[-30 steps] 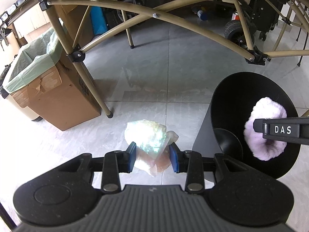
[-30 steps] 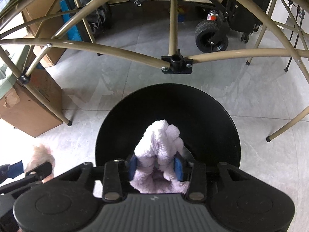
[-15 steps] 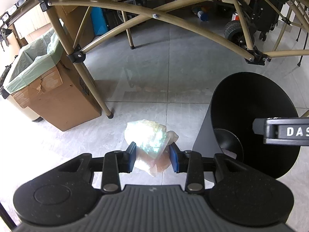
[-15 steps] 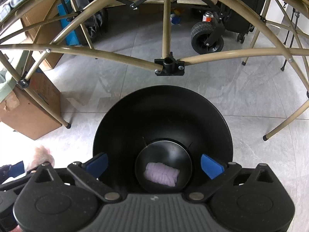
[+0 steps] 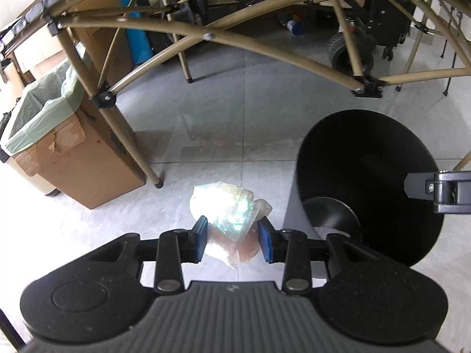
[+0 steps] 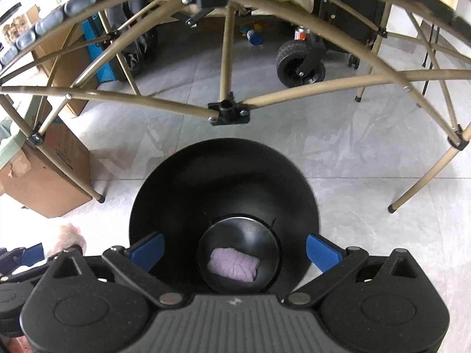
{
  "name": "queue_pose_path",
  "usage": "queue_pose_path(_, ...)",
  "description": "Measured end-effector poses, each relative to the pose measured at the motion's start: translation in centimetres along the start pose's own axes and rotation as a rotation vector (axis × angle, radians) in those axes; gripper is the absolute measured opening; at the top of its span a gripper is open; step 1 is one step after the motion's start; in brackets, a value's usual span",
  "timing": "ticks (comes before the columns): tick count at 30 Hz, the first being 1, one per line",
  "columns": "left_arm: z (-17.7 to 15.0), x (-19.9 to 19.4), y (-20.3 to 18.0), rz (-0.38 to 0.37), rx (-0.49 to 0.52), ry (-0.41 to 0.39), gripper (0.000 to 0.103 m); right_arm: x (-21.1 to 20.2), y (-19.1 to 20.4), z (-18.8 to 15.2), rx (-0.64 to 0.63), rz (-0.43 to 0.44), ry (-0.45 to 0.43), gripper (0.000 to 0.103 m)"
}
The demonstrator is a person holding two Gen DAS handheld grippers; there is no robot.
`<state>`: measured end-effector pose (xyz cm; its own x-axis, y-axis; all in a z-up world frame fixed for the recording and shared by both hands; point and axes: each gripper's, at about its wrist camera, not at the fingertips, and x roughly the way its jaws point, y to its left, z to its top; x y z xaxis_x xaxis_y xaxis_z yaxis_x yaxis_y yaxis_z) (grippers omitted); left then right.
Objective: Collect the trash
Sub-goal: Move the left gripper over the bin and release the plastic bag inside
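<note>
- Down at 6 o'clock of the left wrist view: left gripper (image 5: pixel 232 239) pinching a crumpled shiny wrapper (image 5: pixel 228 211), blue pads (image 5: pixel 201 236) pressed into both sides of it, held above the grey tile floor (image 5: pixel 235 111).
- Over at 3 o'clock from that wrapper: black trash bin (image 5: pixel 368 158), mouth wide open, standing on the floor just beside the wad.
- From the right wrist view: right gripper (image 6: pixel 234 248) hanging right above the bin (image 6: pixel 223 176), tongs spread as wide as they go, nothing between them.
- Straight down inside, on the bin's bottom: a pale purple fluffy roll (image 6: pixel 234 267), lying flat, clear of both blue pads (image 6: pixel 147 248).
- Off at 9 o'clock in the left view: cardboard box (image 5: pixel 73 158) with a green liner, tucked against a tan folding frame (image 5: pixel 206 36) leg.
- Way back at 1 o'clock: a black wheel (image 6: pixel 300 64) on some cart.
- Can't make out what the wrapper originally was, too much glare.
</note>
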<state>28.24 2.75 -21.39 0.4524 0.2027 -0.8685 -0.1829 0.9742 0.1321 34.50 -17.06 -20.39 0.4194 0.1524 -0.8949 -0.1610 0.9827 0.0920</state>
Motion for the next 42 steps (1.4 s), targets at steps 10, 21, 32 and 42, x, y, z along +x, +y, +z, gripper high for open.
queue_pose_path(10,1.7,-1.5,-4.7,-0.072,0.062,-0.052,0.036,-2.5,-5.1,0.1,0.104,-0.030,-0.055,0.103)
queue_pose_path(21,3.3,-1.3,-10.6,-0.133,0.139,-0.060,0.036,-3.2,-10.6,-0.5,0.215,-0.085,-0.076,0.103)
queue_pose_path(32,3.5,-0.5,-13.3,-0.167,0.167,-0.052,0.066,-4.0,-13.9,-1.0,0.285,-0.125,-0.105,0.103)
queue_pose_path(42,3.5,-1.0,-13.4,-0.158,0.168,-0.071,0.103,-4.2,-13.9,-1.0,0.282,-0.125,-0.111,0.103)
